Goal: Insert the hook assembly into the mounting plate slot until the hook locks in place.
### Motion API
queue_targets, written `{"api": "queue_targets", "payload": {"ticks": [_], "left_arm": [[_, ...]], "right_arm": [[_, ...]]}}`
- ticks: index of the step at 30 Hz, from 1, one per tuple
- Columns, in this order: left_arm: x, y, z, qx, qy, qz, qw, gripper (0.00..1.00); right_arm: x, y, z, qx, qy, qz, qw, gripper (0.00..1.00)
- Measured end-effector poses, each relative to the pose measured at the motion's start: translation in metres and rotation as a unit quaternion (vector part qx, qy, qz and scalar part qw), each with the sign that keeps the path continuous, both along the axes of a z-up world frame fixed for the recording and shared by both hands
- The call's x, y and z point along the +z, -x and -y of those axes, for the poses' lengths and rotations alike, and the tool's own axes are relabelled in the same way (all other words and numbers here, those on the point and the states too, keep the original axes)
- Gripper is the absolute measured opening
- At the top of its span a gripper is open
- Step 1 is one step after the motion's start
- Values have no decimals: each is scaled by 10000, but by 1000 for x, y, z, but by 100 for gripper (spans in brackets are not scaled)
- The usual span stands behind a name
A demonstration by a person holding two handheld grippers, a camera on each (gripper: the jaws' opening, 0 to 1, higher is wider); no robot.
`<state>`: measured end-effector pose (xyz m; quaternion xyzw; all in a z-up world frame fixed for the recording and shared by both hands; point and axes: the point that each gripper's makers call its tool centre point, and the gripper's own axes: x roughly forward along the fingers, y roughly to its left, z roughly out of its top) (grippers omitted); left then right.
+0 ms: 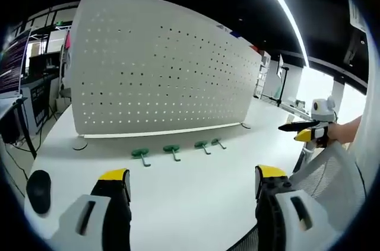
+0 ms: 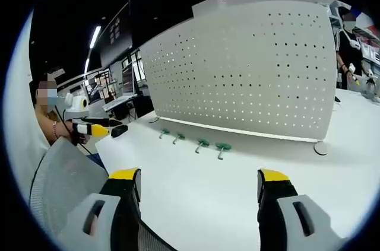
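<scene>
A white pegboard mounting plate (image 1: 160,67) (image 2: 249,67) stands upright on the white table (image 1: 196,191) (image 2: 196,197). Several green hook assemblies (image 1: 141,154) (image 2: 223,147) lie in a row on the table just in front of its base. My left gripper (image 1: 192,174) is open and holds nothing, a good way short of the hooks. My right gripper (image 2: 198,175) is likewise open, with nothing between its yellow-tipped jaws. In the left gripper view the right gripper (image 1: 297,131) shows at the right edge, held in a hand. In the right gripper view the left gripper (image 2: 105,126) shows at the left.
A grey mesh chair back (image 1: 326,168) (image 2: 65,180) sits at the table's near edge between the two grippers. A black mouse (image 1: 38,190) (image 2: 119,130) lies at one end of the table. Desks and monitors stand behind, and another person (image 2: 347,43) stands beyond the pegboard.
</scene>
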<state>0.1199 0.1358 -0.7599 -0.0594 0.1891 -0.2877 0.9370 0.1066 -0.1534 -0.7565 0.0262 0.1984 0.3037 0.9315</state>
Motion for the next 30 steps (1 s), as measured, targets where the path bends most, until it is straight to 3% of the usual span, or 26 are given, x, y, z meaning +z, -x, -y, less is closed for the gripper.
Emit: {"api": "queue_targets", "payload": {"ticks": [30], "left_arm": [[1, -1, -1, -27, 11, 35, 10000, 90]], "right_arm": [[4, -1, -5, 71, 48, 30, 10000, 78]]}}
